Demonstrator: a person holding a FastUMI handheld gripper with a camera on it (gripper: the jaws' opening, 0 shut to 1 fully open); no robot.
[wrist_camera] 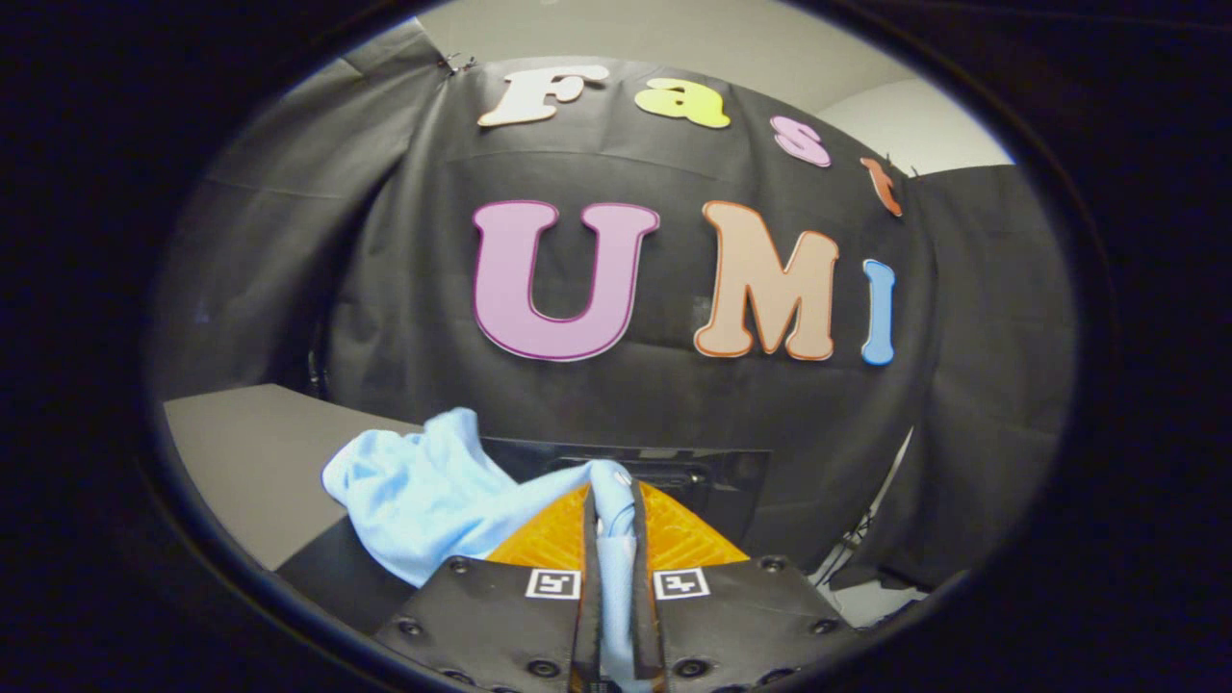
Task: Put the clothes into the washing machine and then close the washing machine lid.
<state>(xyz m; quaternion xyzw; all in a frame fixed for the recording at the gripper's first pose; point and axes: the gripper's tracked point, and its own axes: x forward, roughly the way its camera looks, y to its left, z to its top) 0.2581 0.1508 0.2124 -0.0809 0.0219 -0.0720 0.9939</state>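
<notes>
Hand-held gripper (613, 539) pinches the light blue cloth (423, 496), bulk draping left of the fingers. Dark washing machine (712, 481) sits just beyond.

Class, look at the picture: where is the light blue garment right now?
In the gripper view the light blue garment is pinched between the claw fingers, its bulk hanging off their left, above the dark washing machine.

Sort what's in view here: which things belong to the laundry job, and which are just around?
Job:
- light blue garment, pinched in the claw, draping off to one side
- dark washing machine just beyond the fingers

Around:
- grey table surface
- black cloth wall
</notes>
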